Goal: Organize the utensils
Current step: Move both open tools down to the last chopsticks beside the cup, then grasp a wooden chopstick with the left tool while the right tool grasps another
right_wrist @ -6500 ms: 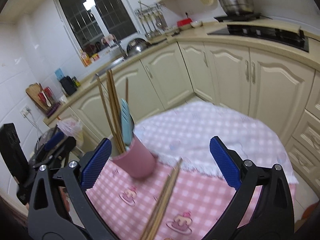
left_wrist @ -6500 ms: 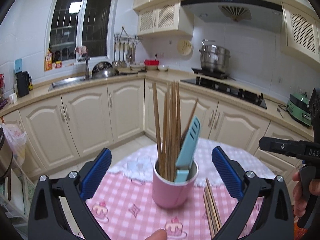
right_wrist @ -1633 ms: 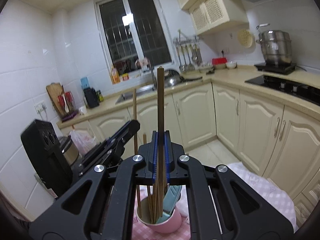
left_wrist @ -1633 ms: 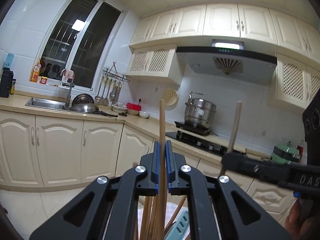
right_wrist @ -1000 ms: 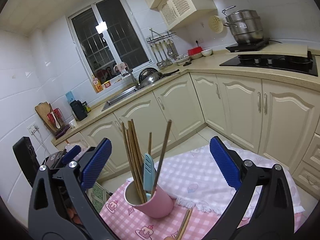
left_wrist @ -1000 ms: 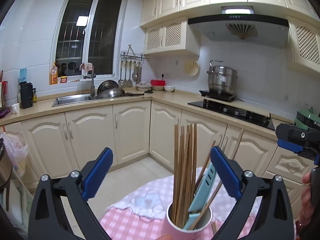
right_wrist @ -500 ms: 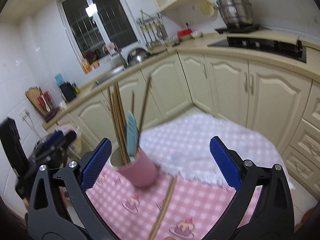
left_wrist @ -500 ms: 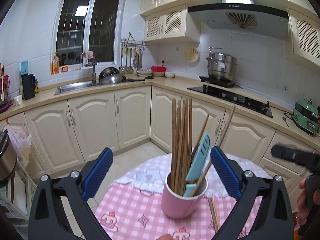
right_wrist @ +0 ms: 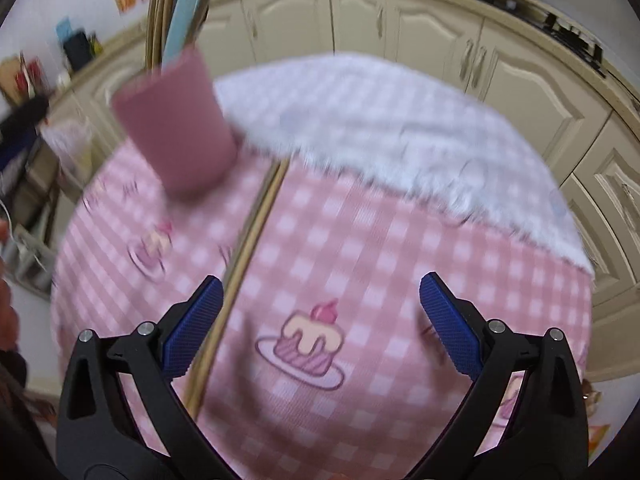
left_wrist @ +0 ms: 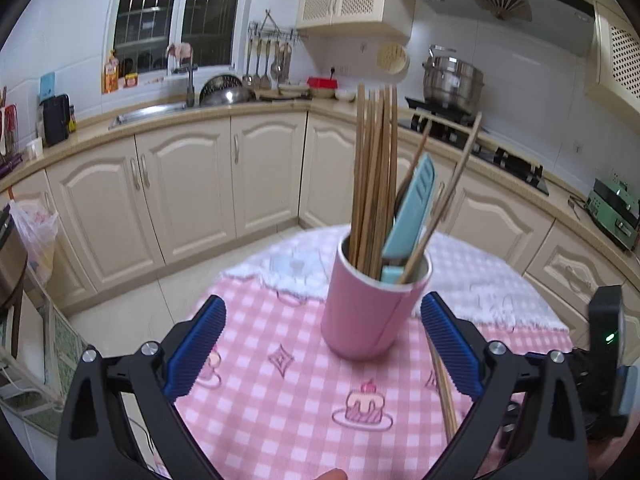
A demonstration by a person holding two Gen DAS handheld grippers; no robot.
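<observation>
Holding left gripper wide open, nothing between blue pads, facing pink cup upright on pink checked tablecloth; cup holds bundle of wooden chopsticks plus light-blue utensil. I see right gripper also spread wide, empty, over cloth; loose chopsticks lie flat beside cup base, running under its left pad. Right view motion-blurred

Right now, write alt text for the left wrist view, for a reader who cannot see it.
A pink cup holding upright wooden chopsticks and a light blue utensil stands on a round table with a pink checked tablecloth. The left gripper frames it, jaws wide open and empty. More chopsticks lie on the cloth beside the cup.
</observation>
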